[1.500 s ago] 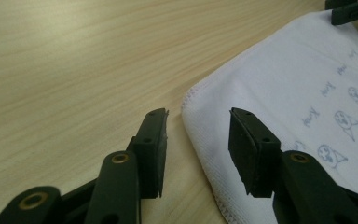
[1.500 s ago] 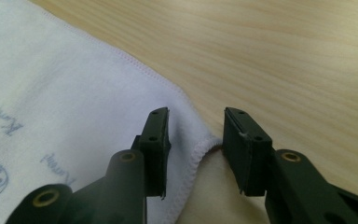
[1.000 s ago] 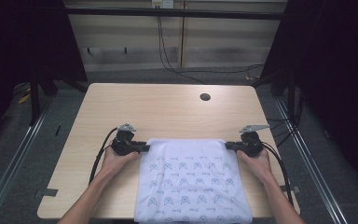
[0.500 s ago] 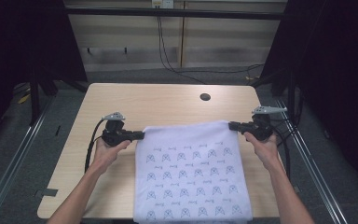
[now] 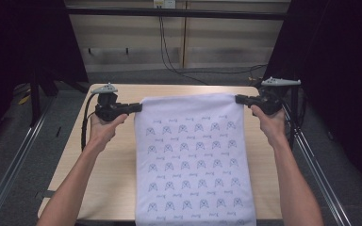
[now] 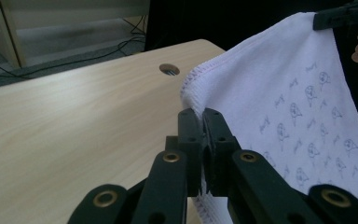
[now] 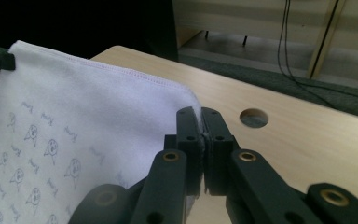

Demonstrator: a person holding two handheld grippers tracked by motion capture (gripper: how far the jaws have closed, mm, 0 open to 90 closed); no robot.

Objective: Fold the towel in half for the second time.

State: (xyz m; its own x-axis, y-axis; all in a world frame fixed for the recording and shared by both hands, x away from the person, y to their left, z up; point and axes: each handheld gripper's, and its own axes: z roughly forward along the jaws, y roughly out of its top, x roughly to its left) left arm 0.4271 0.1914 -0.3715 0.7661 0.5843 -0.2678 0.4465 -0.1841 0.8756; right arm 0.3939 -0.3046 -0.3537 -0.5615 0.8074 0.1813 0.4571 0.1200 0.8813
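**Cloth up and stretched between both claws**

I've got the white towel (image 5: 195, 155) pinched at its two top corners: my left claw (image 5: 137, 107) is clamped on one corner, my right claw (image 5: 238, 99) on the other, jaws closed tight with the hem squeezed between them. The top edge runs taut from claw to claw, lifted off the counter (image 5: 113, 165); the rest hangs down below the claws and drapes toward me, past the near edge.

I'd call this the spread-out step, mid-lift. Next, I reckon, is lowering both claws together, level, keeping tension so it lands flat without a ripple.

The fabric looks soft and thin, rectangular, with a stitched hem and rows of small grey printed figures. Beyond my claws, the counter is pale smooth wood-grain with a round cable hole (image 7: 253, 117).
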